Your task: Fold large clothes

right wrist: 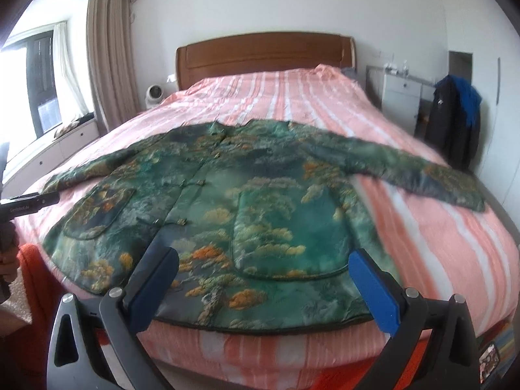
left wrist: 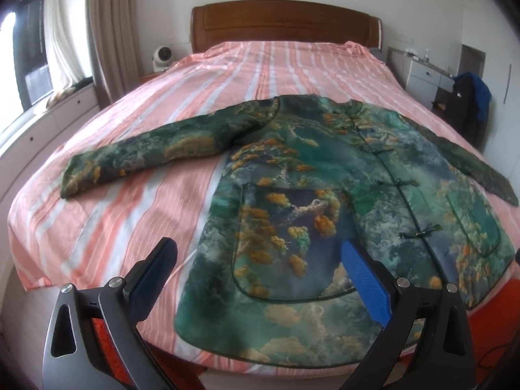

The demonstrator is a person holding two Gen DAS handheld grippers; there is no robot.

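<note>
A green jacket [left wrist: 325, 175] with orange and yellow tree print lies flat, front up, on the bed, both sleeves spread out to the sides. It also shows in the right wrist view [right wrist: 247, 201]. My left gripper [left wrist: 260, 260] is open and empty, held above the jacket's lower left hem and pocket. My right gripper [right wrist: 263, 269] is open and empty, above the lower right hem and pocket. The left gripper's body shows at the left edge of the right wrist view [right wrist: 29, 204].
The bed [left wrist: 130, 214] has a pink and white striped cover and a wooden headboard [left wrist: 286, 29]. A window bench [left wrist: 39, 120] runs along the left. White drawers [right wrist: 401, 97] and hanging dark clothes [right wrist: 455, 120] stand to the right. A small fan [left wrist: 161, 58] sits beside the headboard.
</note>
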